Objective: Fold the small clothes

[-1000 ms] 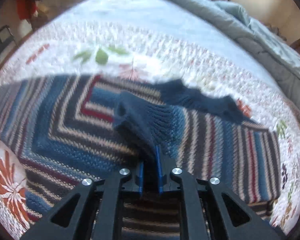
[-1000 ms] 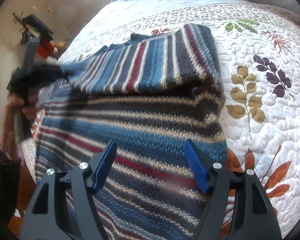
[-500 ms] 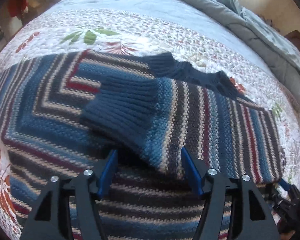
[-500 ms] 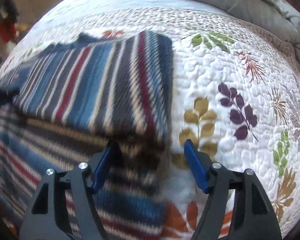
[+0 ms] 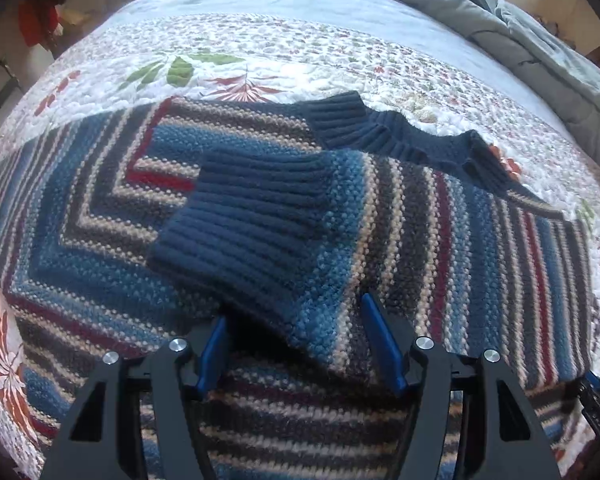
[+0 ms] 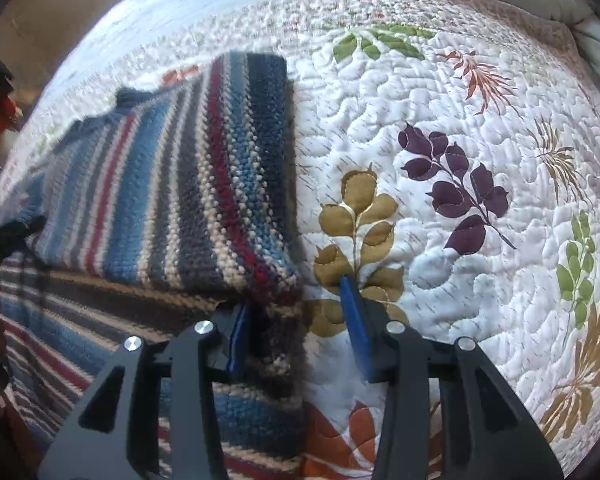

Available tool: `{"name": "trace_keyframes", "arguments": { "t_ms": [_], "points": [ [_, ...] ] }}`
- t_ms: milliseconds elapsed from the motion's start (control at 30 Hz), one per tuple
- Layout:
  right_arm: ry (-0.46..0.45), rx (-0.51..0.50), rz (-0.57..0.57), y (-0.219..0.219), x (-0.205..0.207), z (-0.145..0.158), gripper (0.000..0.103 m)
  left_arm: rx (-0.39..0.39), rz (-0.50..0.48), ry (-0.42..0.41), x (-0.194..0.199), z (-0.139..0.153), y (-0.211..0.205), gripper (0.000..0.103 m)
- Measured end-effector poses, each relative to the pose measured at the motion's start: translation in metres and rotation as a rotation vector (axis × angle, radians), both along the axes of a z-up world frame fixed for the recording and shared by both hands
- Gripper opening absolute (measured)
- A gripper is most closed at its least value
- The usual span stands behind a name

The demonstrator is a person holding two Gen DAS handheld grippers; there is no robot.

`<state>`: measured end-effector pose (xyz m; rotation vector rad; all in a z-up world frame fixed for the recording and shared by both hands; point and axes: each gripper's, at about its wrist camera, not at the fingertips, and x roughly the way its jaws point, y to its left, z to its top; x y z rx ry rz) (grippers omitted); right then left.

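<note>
— Left wrist view: the striped sweater point(image 5: 440, 240) has its sleeve folded across the body, ribbed cuff point(image 5: 252, 220) lying just ahead of the left gripper point(image 5: 296, 340), jaws wide, empty.

— Right wrist shows what that misses: the sweater's side edge. The right gripper point(image 6: 296, 320), jaws apart, straddles it; bare quilt point(image 6: 460, 128) stretches rightward.

1 striped sweater point(image 5: 440, 240), 1 floral quilt point(image 6: 440, 120), 1 grey duvet point(image 5: 500, 20), 2 grippers point(image 5: 300, 344).
</note>
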<state>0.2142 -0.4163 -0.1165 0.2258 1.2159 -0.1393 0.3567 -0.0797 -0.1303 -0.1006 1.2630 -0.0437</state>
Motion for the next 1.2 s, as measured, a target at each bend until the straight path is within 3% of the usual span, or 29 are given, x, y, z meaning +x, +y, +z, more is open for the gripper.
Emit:
{"name": "trace_keyframes", "arguments": {
  "t_ms": [267, 533, 733, 833, 933, 967, 1100, 1133, 1200],
  "points": [
    [-0.033, 0.059, 0.065, 0.033, -0.043, 0.029, 0.053, -0.095, 0.091, -0.029, -0.025, 0.032, 0.086, 0.072],
    [-0.025, 0.073, 0.203, 0.106, -0.053, 0.024, 0.057, 0.036, 0.127, -0.057, -0.054, 0.030, 0.141, 0.073],
    [-0.048, 0.090, 0.252, 0.133, -0.032, 0.026, 0.058, -0.109, 0.102, -0.055, -0.039, 0.038, 0.114, 0.073],
    [-0.045, 0.091, 0.253, 0.139, -0.030, 0.025, 0.059, -0.226, 0.088, -0.011, -0.020, 0.032, 0.089, 0.073],
    [-0.045, 0.086, 0.256, 0.140, -0.031, 0.021, 0.061, -0.278, 0.122, 0.045, 0.001, 0.016, 0.077, 0.071],
    [-0.047, 0.083, 0.258, 0.140, -0.032, 0.021, 0.062, -0.293, 0.141, 0.053, 0.008, 0.010, 0.076, 0.069],
    [-0.048, 0.055, 0.270, 0.138, -0.035, 0.016, 0.064, -0.253, 0.182, 0.054, 0.020, -0.001, 0.074, 0.038],
    [-0.050, 0.051, 0.273, 0.138, -0.035, 0.015, 0.065, -0.244, 0.172, 0.046, 0.021, 0.000, 0.072, 0.026],
    [-0.051, 0.044, 0.275, 0.136, -0.036, 0.012, 0.065, -0.277, 0.130, 0.018, 0.015, 0.008, 0.066, 0.012]
  ]
}}
